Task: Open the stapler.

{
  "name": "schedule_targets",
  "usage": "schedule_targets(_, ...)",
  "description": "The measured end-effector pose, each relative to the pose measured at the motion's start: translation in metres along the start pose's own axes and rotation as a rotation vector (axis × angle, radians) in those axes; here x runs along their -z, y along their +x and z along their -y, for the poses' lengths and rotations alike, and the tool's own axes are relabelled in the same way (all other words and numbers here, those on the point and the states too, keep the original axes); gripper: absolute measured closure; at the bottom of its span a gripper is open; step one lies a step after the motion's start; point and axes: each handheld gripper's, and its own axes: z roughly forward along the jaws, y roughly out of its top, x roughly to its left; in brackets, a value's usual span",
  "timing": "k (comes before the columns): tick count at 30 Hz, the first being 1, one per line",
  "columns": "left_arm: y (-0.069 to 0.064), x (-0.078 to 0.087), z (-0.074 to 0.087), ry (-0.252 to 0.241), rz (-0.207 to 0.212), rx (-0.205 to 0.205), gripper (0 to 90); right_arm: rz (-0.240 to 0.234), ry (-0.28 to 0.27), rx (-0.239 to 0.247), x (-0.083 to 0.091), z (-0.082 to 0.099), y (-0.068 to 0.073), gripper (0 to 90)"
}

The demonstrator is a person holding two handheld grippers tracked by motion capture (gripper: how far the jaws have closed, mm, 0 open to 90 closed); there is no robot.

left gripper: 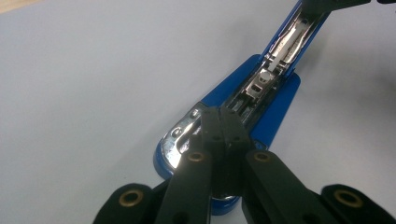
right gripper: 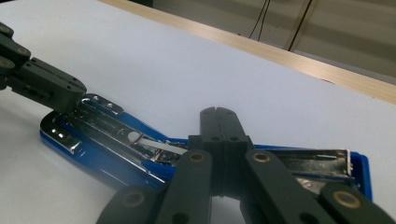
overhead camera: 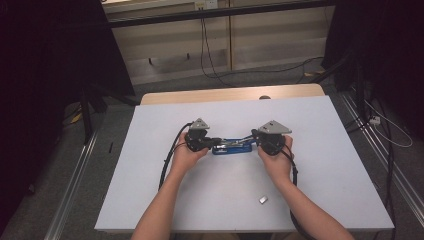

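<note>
I have a blue stapler (overhead camera: 231, 146) lying opened flat at the centre of the frame in the high view, on the white tabletop (overhead camera: 320, 165), stretched between my two hands. My left gripper (overhead camera: 216, 142) has its fingers closed together, empty, with the tips pressing down on the stapler's metal end (left gripper: 184, 128) at lower centre of the left gripper view. My right gripper (overhead camera: 253, 136) is likewise closed on nothing, its tips over the open stapler's hinge area (right gripper: 159, 147) in the right gripper view; whether they touch it I cannot tell. The risk I see: neither tool actually clamps anything, so if I push unevenly the stapler may skid across the smooth sheet or pivot out from under the left tips. Pressing near the spring track could also make the sprung metal parts snap. A small metal piece (overhead camera: 263, 199), probably staples, lies near the bottom edge by my right forearm; a careless sweep would knock it off.
</note>
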Motion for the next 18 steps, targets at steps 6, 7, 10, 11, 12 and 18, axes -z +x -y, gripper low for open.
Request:
schedule_targets(6, 0.000, 0.000, 0.000, 0.003, 0.002, 0.008, 90.0, -0.020, 0.019, -0.009, -0.006, 0.014, -0.006, 90.0)
schedule_targets(7, 0.000, 0.000, 0.000, 0.003, 0.002, 0.008, 90.0, -0.024, 0.021, -0.001, -0.006, 0.014, -0.007, 90.0)
schedule_targets(10, 0.000, 0.000, 0.000, -0.006, 0.003, 0.016, 90.0, -0.048, 0.027, 0.007, -0.006, 0.012, -0.007, 90.0)
schedule_targets(11, 0.000, 0.000, 0.000, -0.007, 0.002, 0.012, 90.0, -0.048, 0.028, 0.007, -0.006, 0.012, -0.007, 90.0)
schedule_targets(12, 0.001, 0.000, 0.000, -0.008, 0.004, 0.015, 90.0, -0.055, 0.027, 0.003, -0.007, 0.012, -0.008, 90.0)
schedule_targets(18, 0.000, 0.006, -0.004, -0.026, 0.012, 0.012, 90.0, -0.100, 0.021, 0.008, -0.006, 0.012, -0.009, 90.0)
